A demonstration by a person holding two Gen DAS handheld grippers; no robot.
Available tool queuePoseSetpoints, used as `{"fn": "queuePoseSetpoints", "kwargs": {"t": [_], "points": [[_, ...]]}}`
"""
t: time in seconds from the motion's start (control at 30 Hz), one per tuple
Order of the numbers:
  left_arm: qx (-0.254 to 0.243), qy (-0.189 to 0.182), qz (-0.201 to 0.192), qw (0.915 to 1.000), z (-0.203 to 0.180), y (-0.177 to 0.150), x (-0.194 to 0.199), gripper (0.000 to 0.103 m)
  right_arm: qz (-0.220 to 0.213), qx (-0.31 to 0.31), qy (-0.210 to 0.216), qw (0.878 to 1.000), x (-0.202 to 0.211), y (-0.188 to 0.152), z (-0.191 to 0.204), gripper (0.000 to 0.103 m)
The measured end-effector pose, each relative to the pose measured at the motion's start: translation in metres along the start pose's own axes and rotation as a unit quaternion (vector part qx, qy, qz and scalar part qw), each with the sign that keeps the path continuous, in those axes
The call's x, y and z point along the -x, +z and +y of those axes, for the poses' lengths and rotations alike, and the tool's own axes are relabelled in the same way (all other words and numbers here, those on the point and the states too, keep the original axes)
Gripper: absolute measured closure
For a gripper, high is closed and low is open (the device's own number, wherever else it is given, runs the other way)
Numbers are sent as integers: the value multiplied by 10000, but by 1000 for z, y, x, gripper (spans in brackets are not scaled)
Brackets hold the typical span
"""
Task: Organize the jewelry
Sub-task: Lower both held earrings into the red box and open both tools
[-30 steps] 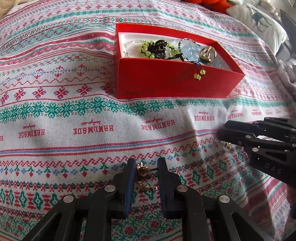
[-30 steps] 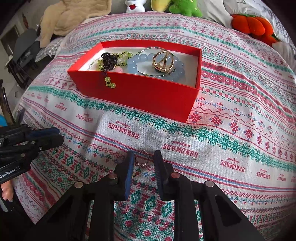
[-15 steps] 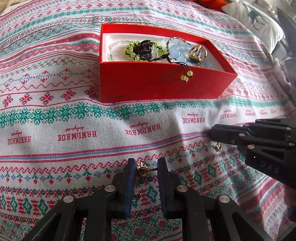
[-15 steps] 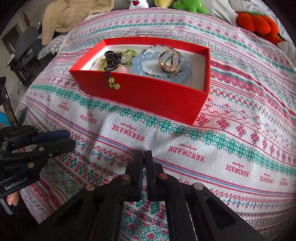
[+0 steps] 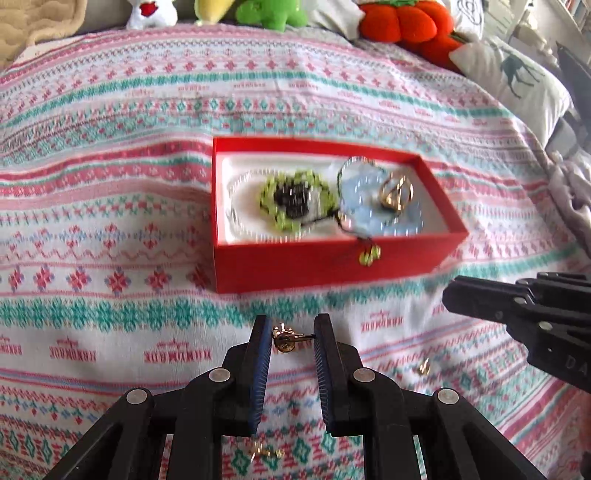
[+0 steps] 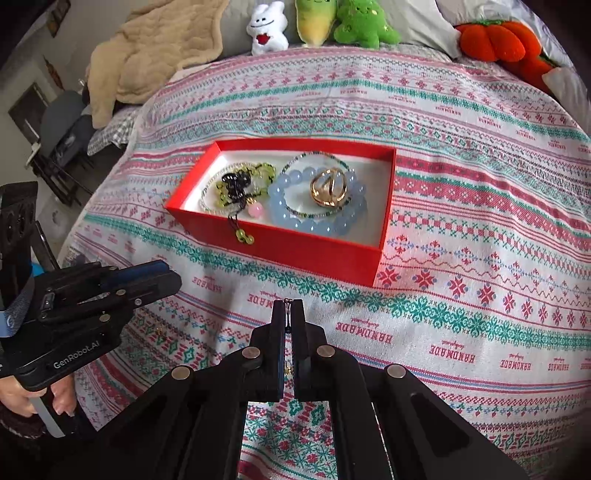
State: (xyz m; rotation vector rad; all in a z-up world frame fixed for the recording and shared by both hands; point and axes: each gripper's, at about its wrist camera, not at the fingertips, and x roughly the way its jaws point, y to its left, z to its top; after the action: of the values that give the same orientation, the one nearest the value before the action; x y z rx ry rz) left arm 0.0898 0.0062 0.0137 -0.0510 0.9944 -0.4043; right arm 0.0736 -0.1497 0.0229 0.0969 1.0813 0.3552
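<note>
A red jewelry box (image 5: 325,266) (image 6: 291,245) sits on the patterned bedspread. It holds a green bead bracelet (image 6: 264,173), a blue bead bracelet (image 6: 321,225) and a gold ring piece (image 6: 328,186). My left gripper (image 5: 291,334) is shut on a small gold earring (image 5: 284,338), held above the cloth in front of the box. My right gripper (image 6: 290,306) is shut on a thin earring hook (image 6: 289,301), lifted off the bed. Two more gold earrings lie on the cloth, one (image 5: 424,366) by the right gripper and one (image 5: 266,451) below the left gripper.
Plush toys (image 6: 347,26) and an orange pumpkin cushion (image 6: 498,40) line the far edge of the bed. A beige blanket (image 6: 155,55) lies at the back left. A deer-print pillow (image 5: 513,74) is at the right.
Both grippers have lifted and pulled back from the cloth, so the box looks farther away. The right gripper shut on the thin earring. The left kept its earring.
</note>
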Motion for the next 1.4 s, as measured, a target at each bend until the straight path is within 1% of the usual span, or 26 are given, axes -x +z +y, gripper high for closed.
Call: {"fn": "queuePoseSetpoints", "kwargs": {"t": [0.1, 0.33, 0.43, 0.6, 0.83, 1.07, 1.17, 1.23, 1.3, 1.37, 1.4], "points": [[-39, 95, -135, 9999, -1, 11, 4, 85, -159, 5, 1, 9999, 9, 8, 4, 101], [-67, 253, -348, 9991, -7, 37, 5, 85, -471, 8, -178, 9987, 27, 27, -1, 101], [-109, 335, -424, 9985, -11, 47, 2, 85, -537, -53, -238, 9983, 26, 36, -5, 101], [-68, 374, -374, 9986, -13, 58, -10, 85, -505, -119, -348, 9980, 13, 47, -8, 101], [-64, 431, -349, 9984, -16, 63, -26, 85, -322, -291, -379, 9983, -9, 54, -16, 101], [-212, 517, -399, 9976, -21, 63, -30, 85, -304, -405, -434, 9978, -14, 54, -24, 101], [-228, 533, -362, 9977, -21, 63, -30, 84, -330, -421, -423, 9977, -14, 56, -27, 101], [-269, 560, -346, 9975, -22, 63, -28, 82, -374, -430, -407, 9975, -14, 57, -28, 100], [-315, 597, -354, 9971, -24, 62, -26, 69, -346, -405, -415, 9977, -14, 57, -27, 99], [-322, 631, -392, 9967, -24, 60, -21, 64, -309, -372, -413, 9980, -14, 57, -26, 99], [-327, 645, -404, 9966, -24, 59, -19, 62, -301, -356, -406, 9981, -13, 57, -26, 99]]}}
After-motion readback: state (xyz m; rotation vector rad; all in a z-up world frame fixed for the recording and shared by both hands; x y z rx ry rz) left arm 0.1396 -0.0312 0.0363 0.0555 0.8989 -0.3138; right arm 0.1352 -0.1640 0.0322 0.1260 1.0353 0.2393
